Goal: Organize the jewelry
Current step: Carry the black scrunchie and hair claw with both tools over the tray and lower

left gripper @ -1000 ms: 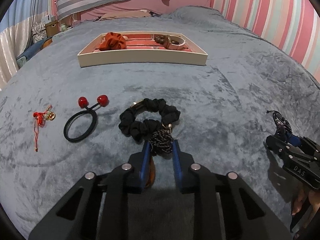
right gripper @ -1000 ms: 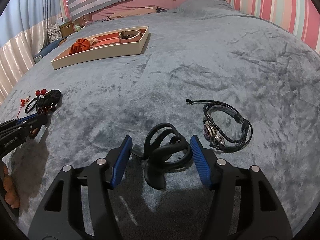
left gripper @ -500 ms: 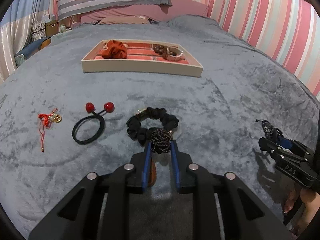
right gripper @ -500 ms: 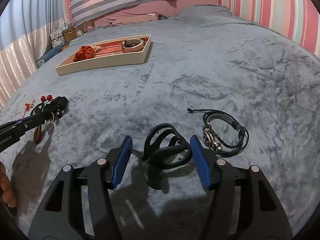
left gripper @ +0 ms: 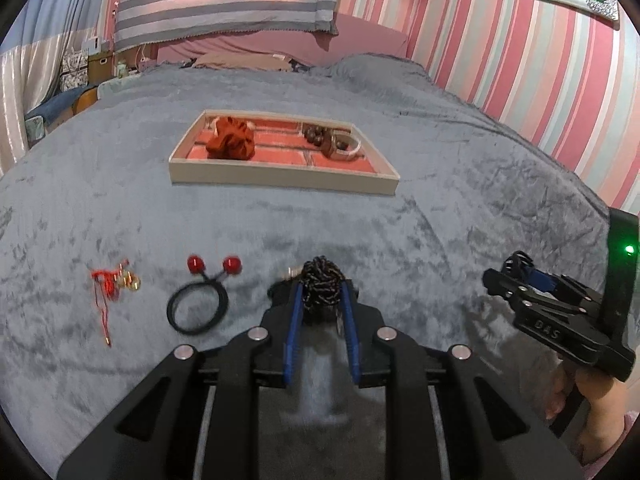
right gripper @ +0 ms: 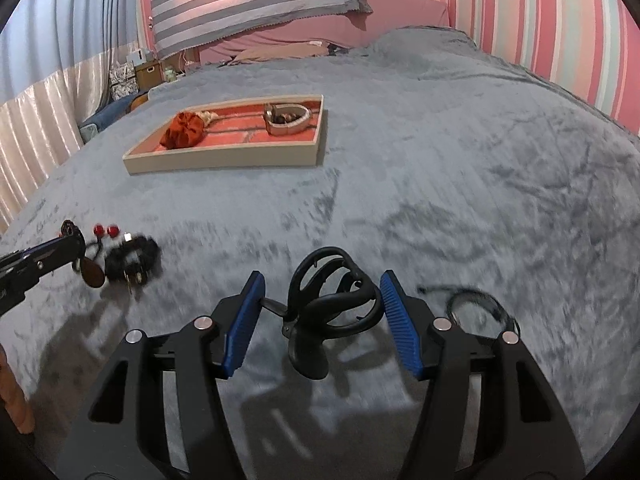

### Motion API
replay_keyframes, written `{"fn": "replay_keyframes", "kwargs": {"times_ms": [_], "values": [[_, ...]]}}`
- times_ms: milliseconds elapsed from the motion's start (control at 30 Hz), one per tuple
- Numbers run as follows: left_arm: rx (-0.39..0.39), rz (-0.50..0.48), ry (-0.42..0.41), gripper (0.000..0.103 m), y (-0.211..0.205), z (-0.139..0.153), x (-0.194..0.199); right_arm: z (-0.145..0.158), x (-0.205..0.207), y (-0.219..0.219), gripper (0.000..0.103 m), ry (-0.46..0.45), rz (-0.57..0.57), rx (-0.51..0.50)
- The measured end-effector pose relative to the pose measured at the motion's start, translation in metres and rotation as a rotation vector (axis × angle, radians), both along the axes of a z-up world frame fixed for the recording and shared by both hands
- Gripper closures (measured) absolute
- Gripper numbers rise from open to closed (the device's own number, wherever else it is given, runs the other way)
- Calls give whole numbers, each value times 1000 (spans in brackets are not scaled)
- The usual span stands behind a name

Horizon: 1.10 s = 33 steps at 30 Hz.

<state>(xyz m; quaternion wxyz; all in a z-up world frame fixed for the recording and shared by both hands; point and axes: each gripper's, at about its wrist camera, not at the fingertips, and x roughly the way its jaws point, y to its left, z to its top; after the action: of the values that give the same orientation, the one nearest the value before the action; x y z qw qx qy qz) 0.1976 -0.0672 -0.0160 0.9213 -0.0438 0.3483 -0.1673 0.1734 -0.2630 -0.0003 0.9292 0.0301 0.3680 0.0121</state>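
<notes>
Left wrist view – left gripper point(left gripper: 320, 304) angled down, jaws clamping braided cord point(left gripper: 322, 286).

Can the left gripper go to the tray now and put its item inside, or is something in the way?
Probably yes. The left gripper is shut on a black braided knot, and the grey blanket between it and the tray lies bare. The tray's middle section, between the orange scrunchie and the watch, looks free.

Black braided cord knot point(left gripper: 321, 280) pinched upright; black clip point(right gripper: 334, 308) held.

two low wrist views, shared tray point(left gripper: 280, 178)
</notes>
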Motion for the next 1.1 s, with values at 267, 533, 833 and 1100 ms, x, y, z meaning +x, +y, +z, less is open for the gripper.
{"fn": "replay_keyframes", "kwargs": {"times_ms": [267,533,833,1100], "values": [[-11,-5,-69,83,7,39,33,33,52,15,43,-51,13,14],[26,25,-113,83,21,63,103,55,128,32,43,-78,18,26],[30,42,-68,83,34,59,212,42,228,48,43,-42,4,4],[58,69,33,83,35,16,289,4,292,39,43,26,-38,-2]]}}
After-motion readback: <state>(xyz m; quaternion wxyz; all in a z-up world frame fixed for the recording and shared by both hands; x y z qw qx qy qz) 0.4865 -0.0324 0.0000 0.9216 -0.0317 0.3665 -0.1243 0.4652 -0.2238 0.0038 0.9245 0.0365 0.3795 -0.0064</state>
